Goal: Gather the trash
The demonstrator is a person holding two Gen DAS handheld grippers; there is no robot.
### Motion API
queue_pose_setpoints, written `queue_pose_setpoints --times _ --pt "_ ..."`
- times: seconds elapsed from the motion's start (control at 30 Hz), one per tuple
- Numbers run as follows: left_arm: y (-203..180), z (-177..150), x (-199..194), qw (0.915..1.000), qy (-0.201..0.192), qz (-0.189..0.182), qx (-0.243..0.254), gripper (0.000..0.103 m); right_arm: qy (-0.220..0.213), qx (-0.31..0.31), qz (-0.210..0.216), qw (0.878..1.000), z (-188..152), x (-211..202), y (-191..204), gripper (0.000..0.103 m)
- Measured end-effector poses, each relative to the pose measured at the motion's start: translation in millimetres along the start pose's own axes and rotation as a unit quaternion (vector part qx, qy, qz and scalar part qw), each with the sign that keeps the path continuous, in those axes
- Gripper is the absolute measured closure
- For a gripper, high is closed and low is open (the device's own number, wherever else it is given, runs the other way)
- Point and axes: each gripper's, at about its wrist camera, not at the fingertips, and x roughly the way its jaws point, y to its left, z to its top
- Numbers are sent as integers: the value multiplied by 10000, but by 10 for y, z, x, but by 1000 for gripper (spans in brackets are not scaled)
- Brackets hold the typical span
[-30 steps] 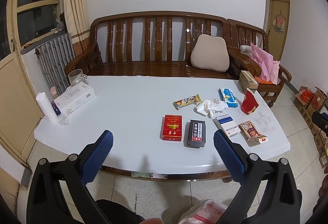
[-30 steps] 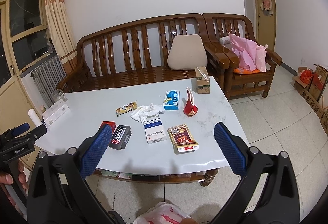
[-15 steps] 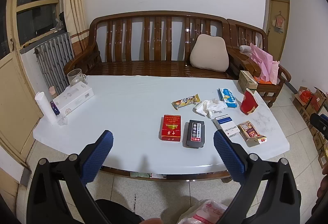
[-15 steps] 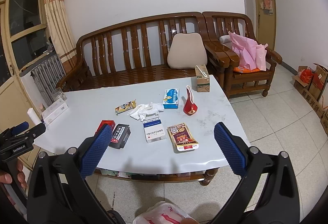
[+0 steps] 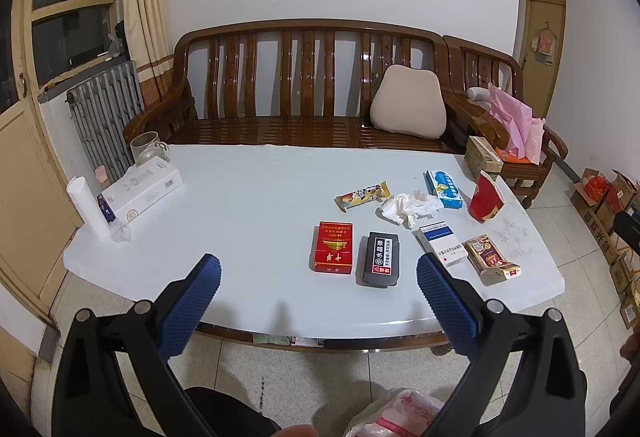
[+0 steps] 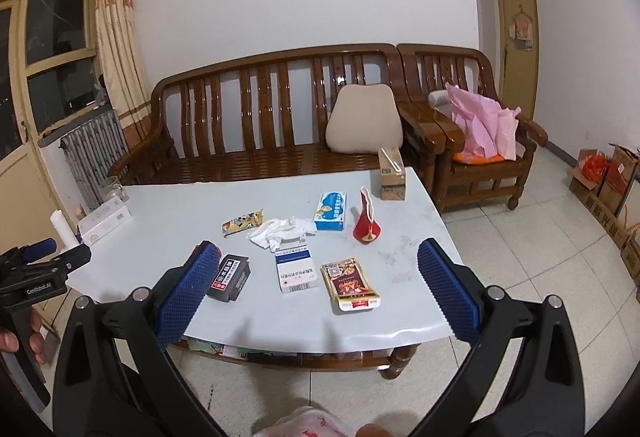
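Both grippers hang short of the white table (image 5: 248, 197), jaws wide apart and holding nothing: the left gripper (image 5: 319, 277) and the right gripper (image 6: 319, 271). Trash lies on the table's right half: one red cigarette pack (image 5: 333, 246), one black pack (image 5: 381, 258), one blue-and-white box (image 5: 441, 243), one crumpled tissue (image 5: 410, 206), one snack wrapper (image 5: 362, 195). A wooden bench (image 5: 304, 93) stands behind; a plastic bag (image 5: 396, 415) shows below.

1. I see the table (image 5: 248, 197) in front of the bench (image 5: 304, 85).
2. A crumpled tissue (image 5: 410, 206) lies on the table, right of centre.
3. A snack wrapper (image 5: 362, 196) lies just left of the tissue.
4. Two packs (image 5: 333, 247) (image 5: 381, 258) lie side by side nearer me than the tissue.
5. A mug (image 5: 147, 146) stands at the table's far left corner.
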Motion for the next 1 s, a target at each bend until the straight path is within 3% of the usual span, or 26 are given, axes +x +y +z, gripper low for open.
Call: queue_pose_setpoints --times 0.3,0.57,0.7,1.0 --pt "-4 -15 11 10000 13 -12 -4 7 -48 -45 142 9999 10 -11 -17 6" --pt "-25 -27 16 10000 5 -18 2 7 -87 -122 -5 9999 18 -13 1 6" --pt "-30 -38 51 10000 34 -30 5 7 211 -55 -289 9993 16 90 -8 6" --pt "50 -7 288 9998 192 -77 -50 7 625 -70 -202 9978 79 392 -47 6"
